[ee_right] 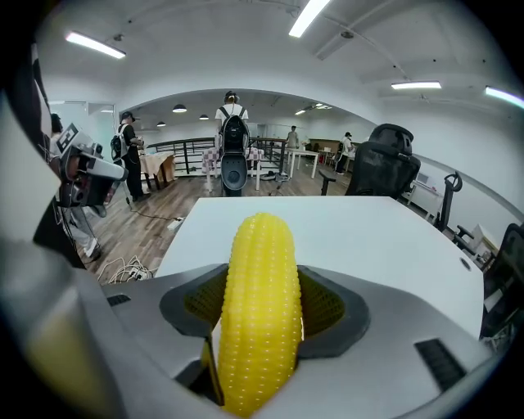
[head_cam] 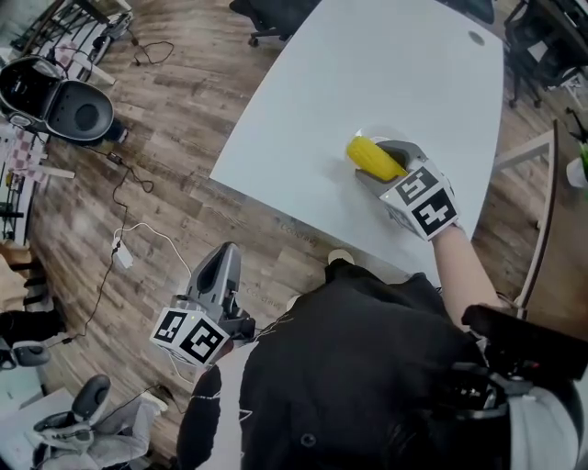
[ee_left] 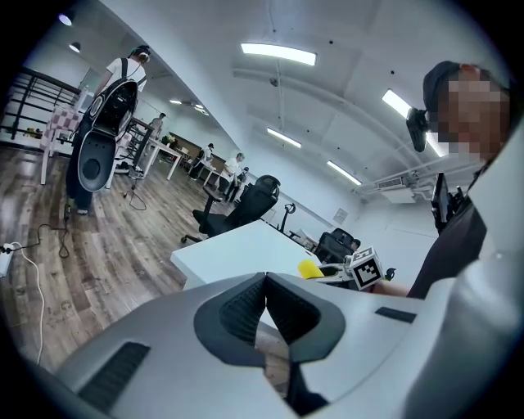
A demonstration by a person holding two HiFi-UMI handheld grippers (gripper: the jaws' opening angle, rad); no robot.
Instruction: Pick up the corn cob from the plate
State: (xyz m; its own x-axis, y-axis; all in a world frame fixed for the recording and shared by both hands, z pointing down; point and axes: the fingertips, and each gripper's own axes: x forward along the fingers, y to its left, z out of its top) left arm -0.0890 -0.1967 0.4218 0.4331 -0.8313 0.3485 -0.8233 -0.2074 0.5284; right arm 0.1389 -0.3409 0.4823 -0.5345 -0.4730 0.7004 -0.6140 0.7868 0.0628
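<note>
Yellow bumpy corn cob (ee_right: 260, 270) is pinched by the right claw (ee_right: 264, 315) over the white counter (ee_right: 368, 237), pickup judged done; left claw (ee_left: 266, 286) is pressed together.

White table (head_cam: 386, 83), wood-plank floor (head_cam: 184, 165) around it, black office chair (head_cam: 271, 14) beyond its far edge, strip lights (ee_left: 278, 53) overhead.

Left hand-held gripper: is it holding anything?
No, in the left gripper view the left hand-held gripper has its jaws closed together with nothing between them.
</note>
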